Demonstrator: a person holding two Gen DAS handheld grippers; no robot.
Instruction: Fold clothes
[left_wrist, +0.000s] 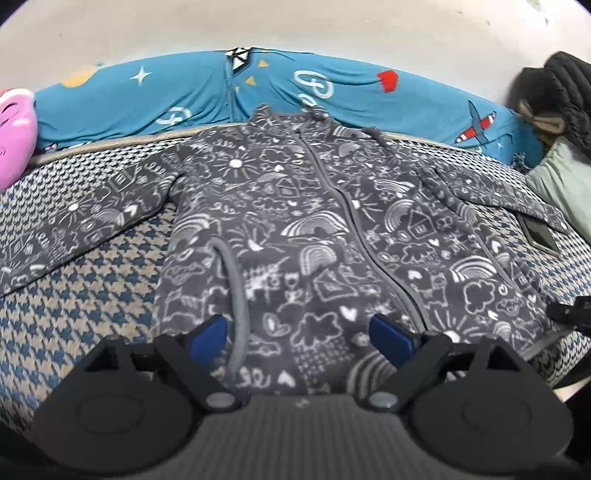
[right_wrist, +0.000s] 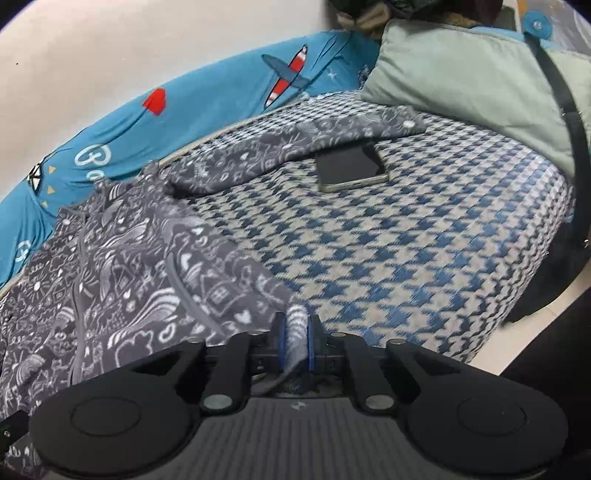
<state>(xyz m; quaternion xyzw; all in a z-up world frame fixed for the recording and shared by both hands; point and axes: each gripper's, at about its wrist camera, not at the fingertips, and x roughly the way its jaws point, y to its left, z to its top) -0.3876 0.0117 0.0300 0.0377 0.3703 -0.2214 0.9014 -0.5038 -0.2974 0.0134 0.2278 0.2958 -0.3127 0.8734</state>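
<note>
A: Right, start at the right gripper. Its blue pads are pinched together on a fold of the jacket hem, at the corner nearest the bed edge.

B: And the left gripper?

A: Jaws wide apart, holding nothing. It hangs just above the lower front of the jacket, near the zip.

B: Where does the jacket lie overall?

A: Flat, front up, on the checked bedspread, collar toward the blue bolster by the wall, both sleeves spread out to the sides.

B: So what worries you?

A: Mostly the phone. The right sleeve lies partly over its far edge. If that sleeve gets pulled across for a fold, I'd guess the phone could be dragged along or end up tucked inside the fold.

B: Anything about the grip itself?

A: It holds only a small bunch of thick fleece at one corner. Lifting from that alone, with the other gripper empty, would likely skew the hem and leave a crooked fold; the cloth could also slip out.

B: And the surroundings?

A: The pale green cushion sits close beyond the sleeve cuff, and the pink plush toy is near the other sleeve. A wide sweep might snag either.
</note>
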